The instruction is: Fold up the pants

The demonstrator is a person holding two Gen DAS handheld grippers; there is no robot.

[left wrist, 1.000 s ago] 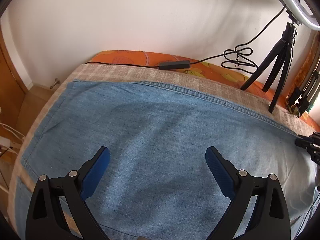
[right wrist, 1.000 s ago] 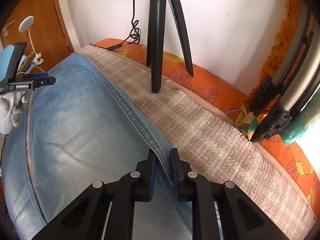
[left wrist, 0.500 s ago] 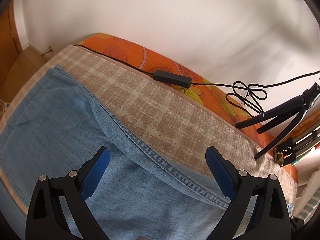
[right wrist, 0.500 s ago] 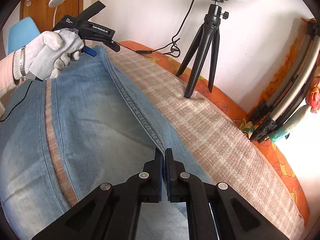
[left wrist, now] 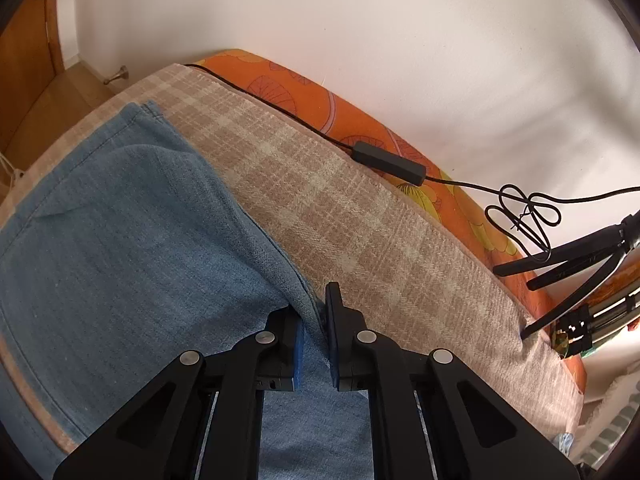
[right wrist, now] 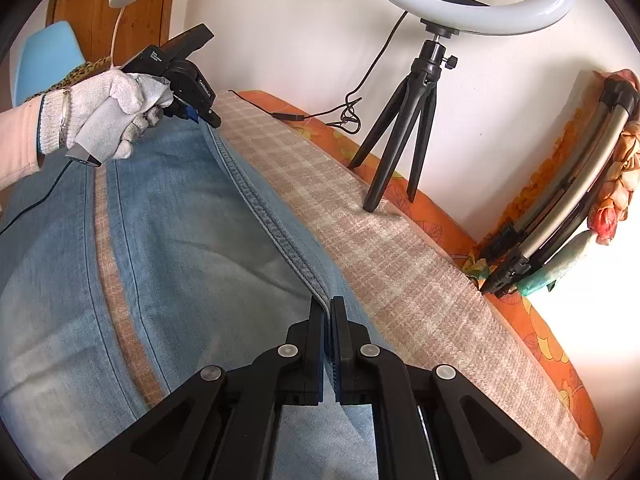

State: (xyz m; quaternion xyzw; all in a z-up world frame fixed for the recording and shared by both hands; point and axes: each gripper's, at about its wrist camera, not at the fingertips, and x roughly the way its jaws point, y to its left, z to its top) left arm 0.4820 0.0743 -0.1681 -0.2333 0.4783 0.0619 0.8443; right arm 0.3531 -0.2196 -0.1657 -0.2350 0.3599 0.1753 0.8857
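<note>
**Both grippers pinched on the far seam, ready to carry the fold**

Left gripper (left wrist: pixel 316 312), seen in its own wrist view, has its jaws drawn in on the far edge of the pants (left wrist: pixel 132 248); a ridge of denim stands up between the blue pads at about 6 o'clock of the frame, so the cloth is pinched. The pants lie spread on a beige checked blanket (left wrist: pixel 360 216), filling the frame from 7 to 10 o'clock, with the hem corner near 10 o'clock. Beyond the blanket, an orange cover (left wrist: pixel 304 92) runs along the white wall, and a black cable with an inline box (left wrist: pixel 388 158) trails from 11 toward 3 o'clock.

In the right wrist view, the right gripper (right wrist: pixel 330 312) is clamped tight at 6 o'clock on the stitched side seam of the pants (right wrist: pixel 192 264), the seam rising as a raised line out of the jaws. That seam runs up toward 10 o'clock, where a gloved hand (right wrist: pixel 108 116) holds the left gripper (right wrist: pixel 208 118) on the same edge. A ring light on a tripod (right wrist: pixel 404 120) stands on the blanket's far edge at 1 o'clock.

The step in hand looks like the lengthwise fold: both grips are set on the far edge and nothing is folded over yet. The next move probably calls for lifting both grips together, keeping the seam taut between them, and carrying that leg across onto the near one so the edges line up.
</note>
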